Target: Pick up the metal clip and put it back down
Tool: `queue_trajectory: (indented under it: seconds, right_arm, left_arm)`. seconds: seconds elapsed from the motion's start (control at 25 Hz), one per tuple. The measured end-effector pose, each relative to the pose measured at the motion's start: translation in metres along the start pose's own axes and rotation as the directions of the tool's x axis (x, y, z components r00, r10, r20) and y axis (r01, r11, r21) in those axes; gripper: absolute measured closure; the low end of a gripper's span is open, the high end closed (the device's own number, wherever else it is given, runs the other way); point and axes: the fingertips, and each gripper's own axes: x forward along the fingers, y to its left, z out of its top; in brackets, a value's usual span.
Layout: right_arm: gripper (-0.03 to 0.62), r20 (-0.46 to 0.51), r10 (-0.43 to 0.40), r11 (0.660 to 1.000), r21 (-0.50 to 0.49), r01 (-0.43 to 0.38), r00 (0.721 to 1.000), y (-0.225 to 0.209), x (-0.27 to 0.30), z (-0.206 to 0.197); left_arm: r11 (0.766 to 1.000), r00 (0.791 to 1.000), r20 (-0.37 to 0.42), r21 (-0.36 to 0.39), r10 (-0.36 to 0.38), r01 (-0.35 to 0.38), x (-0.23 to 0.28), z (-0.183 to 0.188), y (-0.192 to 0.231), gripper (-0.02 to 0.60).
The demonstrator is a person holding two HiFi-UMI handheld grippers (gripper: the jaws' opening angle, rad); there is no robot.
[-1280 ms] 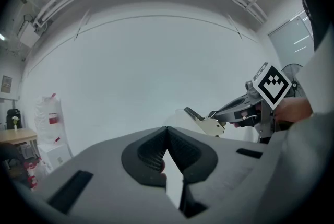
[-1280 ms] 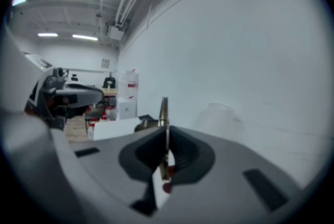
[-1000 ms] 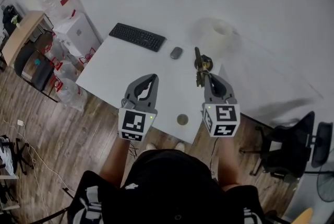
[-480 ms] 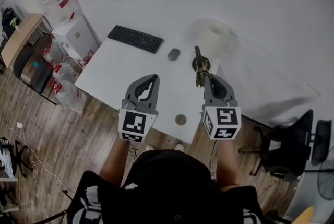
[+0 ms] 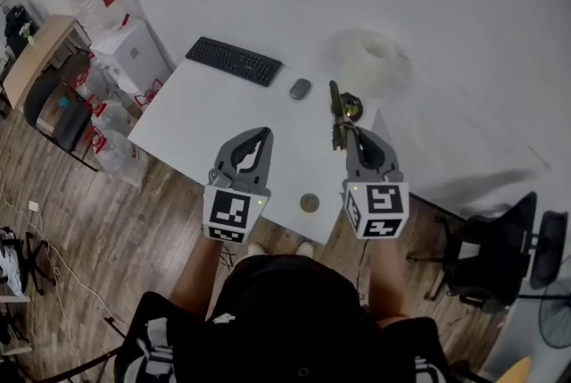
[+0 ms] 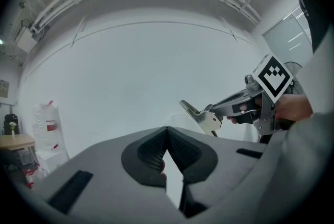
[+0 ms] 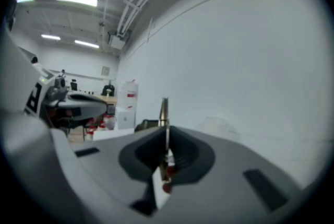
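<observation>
The metal clip (image 5: 336, 117) is up in the air, off the counter (image 5: 214, 118), and the right tool (image 5: 351, 135) holds it. In the right gripper view the two jaws are pressed together on the lower part of the clip, and its thin edge stands upright above them. In the left gripper view the clip shows from its side as a flat, bent metal piece that points up and to the left from the right tool. In the head view the clip is over the far right part of the counter, and a small dark round thing (image 5: 351, 108) lies just beside it in the picture.

The left tool (image 5: 260, 136) is closed with nothing in it: its jaws meet at the tips, and only a narrow gap shows lower down between them. It is over the near part of the counter, to the left of the right tool and apart from it.

On the far side of the counter lie a black keyboard (image 5: 234, 62) and, to its right, a gray mouse (image 5: 302, 88). A small round thing (image 5: 310, 203) lies near the near edge, between the two tools. A dark chair (image 5: 496, 249) stands on the wooden floor (image 5: 98, 238) at the right.
</observation>
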Motion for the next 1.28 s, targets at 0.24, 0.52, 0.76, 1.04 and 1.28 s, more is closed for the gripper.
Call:
queue_trajectory:
  seconds: [0.24,0.52,0.76,1.04,1.28]
  right_arm:
    - [0.557,-0.084,0.063,0.997,-0.030,-0.065,0.995,0.010,0.014,-0.032]
    - [0.557,-0.182,0.139,0.987,-0.056,-0.152,0.973,0.031,0.029,-0.066]
    - [0.557,-0.249,0.215,0.971,-0.052,-0.235,0.944,0.051,0.034,-0.094]
    - [0.557,-0.350,0.281,0.938,-0.098,-0.333,0.893,0.078,0.040,-0.132]
    - [0.557,-0.434,0.350,0.906,-0.067,-0.417,0.830,0.095,0.040,-0.168]
  left_arm:
    - [1.000,0.999,-0.041,-0.021,0.016,-0.017,0.001,-0.018,-0.004,0.558]
    - [0.997,0.994,-0.098,-0.041,0.055,-0.059,-0.006,-0.039,0.001,0.558]
    - [0.992,0.985,-0.144,-0.060,0.099,-0.108,-0.020,-0.057,0.004,0.558]
    - [0.986,0.972,-0.194,-0.082,0.130,-0.148,-0.032,-0.079,0.006,0.558]
    - [0.981,0.962,-0.232,-0.094,0.147,-0.172,-0.039,-0.097,0.001,0.558]
